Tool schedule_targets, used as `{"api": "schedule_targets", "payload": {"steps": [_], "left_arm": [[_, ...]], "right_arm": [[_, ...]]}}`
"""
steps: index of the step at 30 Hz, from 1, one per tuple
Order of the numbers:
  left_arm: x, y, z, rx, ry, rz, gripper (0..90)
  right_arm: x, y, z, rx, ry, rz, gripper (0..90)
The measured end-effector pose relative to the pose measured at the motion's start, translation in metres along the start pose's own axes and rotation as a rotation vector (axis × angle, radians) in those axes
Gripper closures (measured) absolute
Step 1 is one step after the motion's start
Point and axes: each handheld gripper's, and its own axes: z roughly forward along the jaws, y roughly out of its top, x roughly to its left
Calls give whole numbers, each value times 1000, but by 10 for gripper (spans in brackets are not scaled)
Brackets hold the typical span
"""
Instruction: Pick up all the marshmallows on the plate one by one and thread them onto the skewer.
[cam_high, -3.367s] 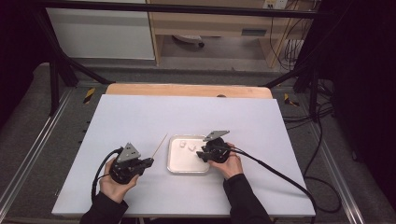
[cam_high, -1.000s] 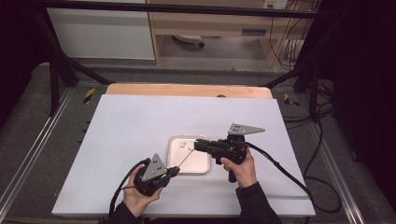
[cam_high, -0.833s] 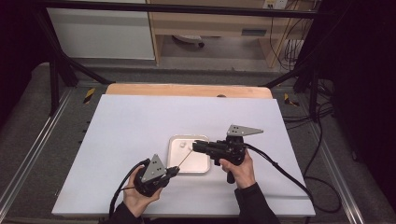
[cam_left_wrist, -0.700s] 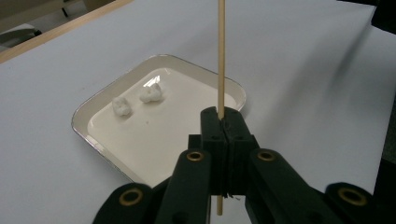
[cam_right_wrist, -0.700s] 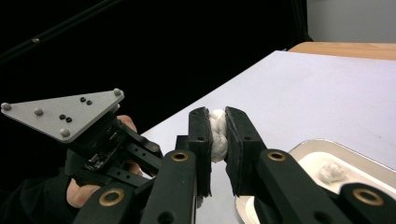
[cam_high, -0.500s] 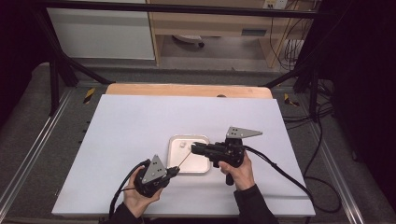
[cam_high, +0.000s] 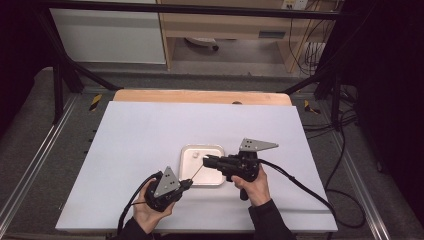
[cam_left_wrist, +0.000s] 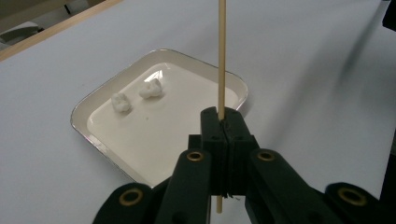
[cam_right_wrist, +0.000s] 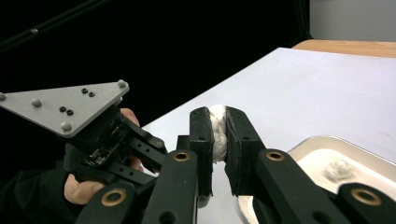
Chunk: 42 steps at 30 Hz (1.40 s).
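A white sheet covers the table, with a wooden edge showing at the far side and dark floor, cables and a pale cabinet beyond. Near the front sits a cream tray, two white lumps lying in it. The left gripper, just beside the tray's near-left corner, is clamped tight on a thin wooden skewer that slants up over the tray. The right gripper hovers over the tray's right half, its jaws pinching a soft white lump close to the skewer's tip.
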Motion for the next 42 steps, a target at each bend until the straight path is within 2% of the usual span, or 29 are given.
{"api": "schedule_targets", "payload": {"steps": [4, 5, 6, 7, 8, 9, 10, 11, 14, 15, 17, 21, 23, 25, 28, 33, 38, 42], "left_arm": [[0, 0, -1, -9, 6, -3, 889], [0, 1, -2, -21, -6, -6, 889], [0, 6, -6, -65, -19, -18, 889], [-2, 12, -8, -53, 13, -1, 889], [-3, 15, -10, -43, 39, 11, 889], [0, 13, -11, -64, 21, -22, 889], [3, 11, -11, -62, 3, -42, 889], [4, 9, -10, -46, 13, -32, 889], [5, 8, -7, -28, 11, -40, 889], [6, 8, -7, -20, 14, -45, 889], [9, 6, -6, -1, 18, -66, 888], [19, 0, -7, -2, 25, -127, 888], [24, -1, -9, -3, 29, -139, 887], [27, -3, -10, -3, 34, -151, 887], [32, -7, -12, 10, 38, -162, 887], [39, -13, -13, 25, 37, -188, 886], [44, -17, -13, 36, 40, -208, 886], [45, -18, -13, 37, 40, -209, 886]], "right_arm": [[1, -2, 2, 3, 3, 1, 826], [1, -3, 2, 5, 2, -1, 826], [0, -4, 4, 23, 11, 1, 826], [1, -10, 12, 90, 19, -7, 824], [2, -17, 19, 91, 30, -3, 824], [3, -19, 23, 60, 36, 2, 824], [4, -18, 24, 44, 43, 9, 822], [3, -17, 25, 53, 44, 5, 819], [2, -18, 28, 75, 21, 14, 800], [2, -18, 28, 73, 9, 14, 773], [3, -17, 26, 43, -25, 11, 561], [4, -7, 16, -8, -119, -48, 325], [1, -4, 13, 5, -188, -86, 253], [-6, -3, 13, 50, -260, -121, 205], [-19, -8, 21, 147, -332, -161, 205], [-50, -21, 44, 267, -384, -171, 297], [-75, -29, 62, 348, -412, -162, 381], [-85, -35, 72, 400, -418, -172, 445]]}}
